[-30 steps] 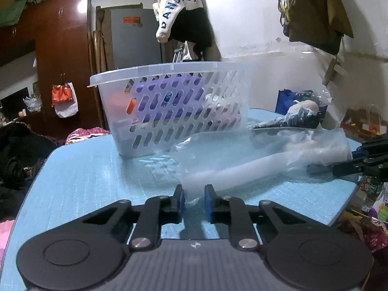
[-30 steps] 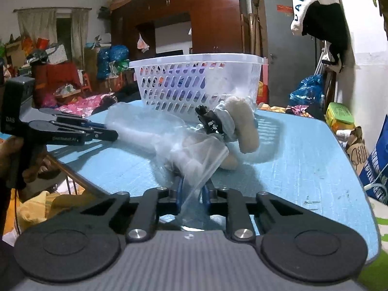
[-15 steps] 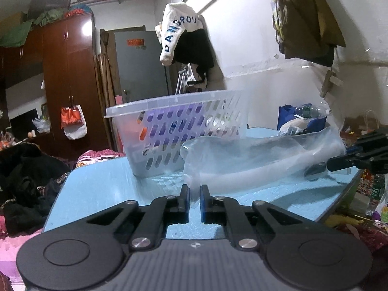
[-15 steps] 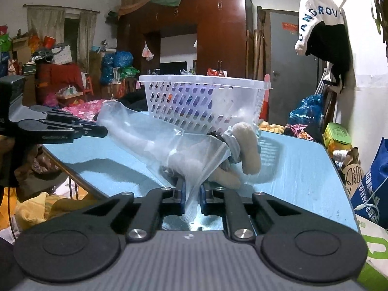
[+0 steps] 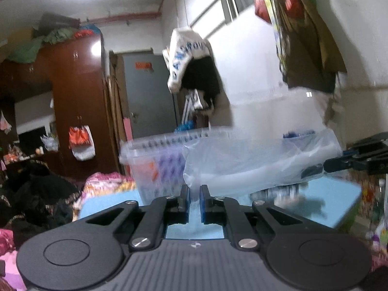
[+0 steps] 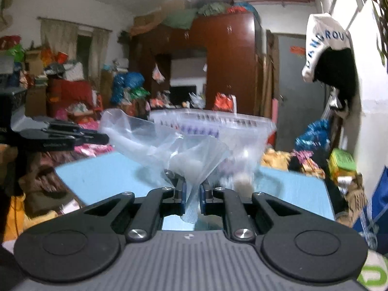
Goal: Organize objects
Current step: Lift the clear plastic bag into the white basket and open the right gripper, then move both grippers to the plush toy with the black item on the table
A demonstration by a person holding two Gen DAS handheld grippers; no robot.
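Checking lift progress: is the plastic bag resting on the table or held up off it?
Held up. The plastic bag hangs between the left gripper and right gripper, above the blue table.

Each camera sits just behind its own fingers, low over the blue table (image 5: 339, 201), looking across it. Both views share the clear plastic bag (image 5: 254, 165), close up, and the white basket (image 6: 218, 123) behind; motion blur perhaps hides finer overlap.

blue table (image 5: 334, 198) under white basket (image 5: 155, 155)
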